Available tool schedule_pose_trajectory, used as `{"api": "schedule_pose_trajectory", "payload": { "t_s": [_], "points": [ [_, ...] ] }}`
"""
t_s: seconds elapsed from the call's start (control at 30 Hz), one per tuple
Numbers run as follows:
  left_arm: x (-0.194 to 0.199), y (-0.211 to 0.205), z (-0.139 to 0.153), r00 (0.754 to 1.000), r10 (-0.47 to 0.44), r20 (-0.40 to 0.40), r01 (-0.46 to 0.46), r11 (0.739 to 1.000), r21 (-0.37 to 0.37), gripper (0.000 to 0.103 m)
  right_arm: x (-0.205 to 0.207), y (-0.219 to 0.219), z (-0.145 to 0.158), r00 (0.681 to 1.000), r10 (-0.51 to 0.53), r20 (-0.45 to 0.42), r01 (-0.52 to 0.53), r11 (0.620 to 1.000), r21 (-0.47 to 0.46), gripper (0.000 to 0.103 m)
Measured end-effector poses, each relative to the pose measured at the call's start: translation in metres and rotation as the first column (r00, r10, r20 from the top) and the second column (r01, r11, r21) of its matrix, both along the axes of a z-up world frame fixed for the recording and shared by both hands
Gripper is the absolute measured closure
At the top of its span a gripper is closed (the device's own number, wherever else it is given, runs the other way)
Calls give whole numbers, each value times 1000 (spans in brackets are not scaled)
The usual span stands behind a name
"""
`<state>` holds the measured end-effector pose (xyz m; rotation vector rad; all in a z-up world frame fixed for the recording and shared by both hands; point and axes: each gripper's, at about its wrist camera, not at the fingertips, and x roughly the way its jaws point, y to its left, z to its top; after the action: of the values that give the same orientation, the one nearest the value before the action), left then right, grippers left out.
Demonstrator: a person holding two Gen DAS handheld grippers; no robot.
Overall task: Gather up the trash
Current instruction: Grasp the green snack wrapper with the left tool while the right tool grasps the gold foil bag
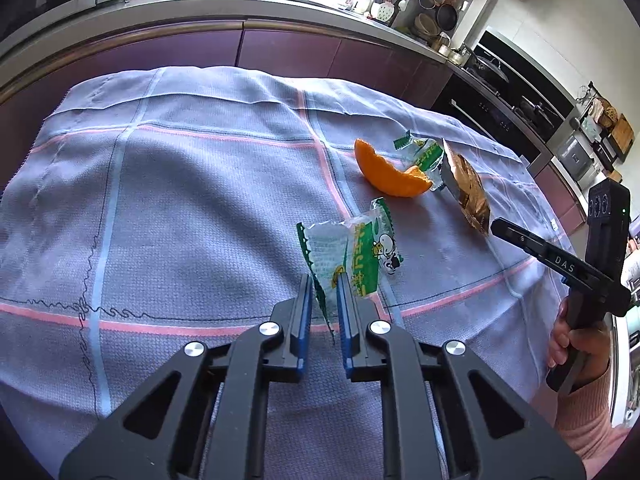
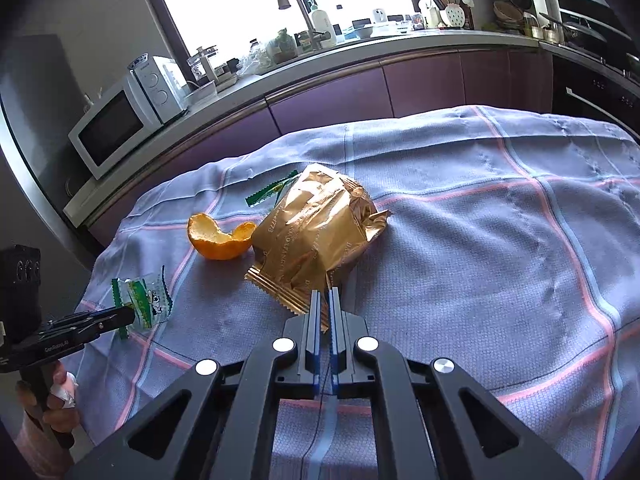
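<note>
A clear and green candy wrapper [image 1: 352, 252] with a cartoon cow stands up off the checked cloth, its lower edge pinched between the blue pads of my left gripper [image 1: 325, 278], which is shut on it. In the right wrist view the same wrapper [image 2: 148, 300] hangs from the left gripper [image 2: 130, 314]. A crumpled gold snack bag [image 2: 316, 228] lies mid-table; my right gripper [image 2: 325, 293] is shut on its crimped near edge. An orange peel [image 2: 220, 240] lies just left of the bag, and a second green wrapper [image 2: 268, 194] peeks out behind it.
A lilac tablecloth [image 1: 180, 200] with pink and blue stripes covers the table. Behind it runs a kitchen counter [image 2: 360, 52] with purple cabinets, a white microwave [image 2: 116, 128] and a faucet. A black oven [image 1: 500, 112] stands at the right. A hand [image 1: 568, 340] grips the right tool.
</note>
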<state>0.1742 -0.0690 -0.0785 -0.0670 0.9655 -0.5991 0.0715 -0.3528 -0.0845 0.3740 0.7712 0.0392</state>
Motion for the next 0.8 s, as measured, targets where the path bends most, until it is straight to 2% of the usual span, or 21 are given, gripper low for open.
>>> {"api": "schedule_pose_trajectory", "payload": {
  "t_s": [0.07,0.1,0.13,0.17,0.2,0.37,0.4,0.43,0.5,0.53,0.57,0.8],
  "points": [
    [-2,1,1,1000,-3,4,3,1000,-5,91,-2,-5,0,1000,-15,6,15,999,35,95],
    [-1,1,1,1000,-4,3,4,1000,-7,91,-1,-7,0,1000,-23,7,22,999,49,84],
    [-1,1,1,1000,-4,3,4,1000,-7,91,2,-9,0,999,-35,4,35,997,67,53],
    [-1,1,0,1000,-2,2,2,1000,-5,91,4,-11,1,998,-57,11,56,995,81,39],
    [-2,2,-1,1000,-2,1,2,1000,-4,91,8,-11,3,998,-66,23,64,994,84,34],
    [-2,4,-3,1000,4,-5,-4,1000,-3,90,36,-5,-2,997,-73,-3,73,991,116,33],
    [-3,4,-2,1000,4,-4,-4,1000,-3,90,40,-4,-4,997,-71,-11,72,990,124,36],
    [-3,4,-2,1000,3,-2,-3,1000,-2,90,44,-4,-7,998,-65,-21,67,989,135,48],
    [-3,6,-3,1000,3,-2,-3,1000,-3,90,44,-5,-10,997,-71,-22,73,987,144,55],
    [-3,6,-3,1000,2,-3,-2,1000,-6,91,43,-5,-10,997,-70,-23,73,986,149,68],
    [-3,7,-3,1000,0,-3,0,1000,-9,91,41,-6,-11,998,-63,-23,66,984,163,72],
    [-11,10,3,1000,-14,12,15,999,-37,93,19,-7,-1,998,-59,21,55,986,158,72]
  ]
}}
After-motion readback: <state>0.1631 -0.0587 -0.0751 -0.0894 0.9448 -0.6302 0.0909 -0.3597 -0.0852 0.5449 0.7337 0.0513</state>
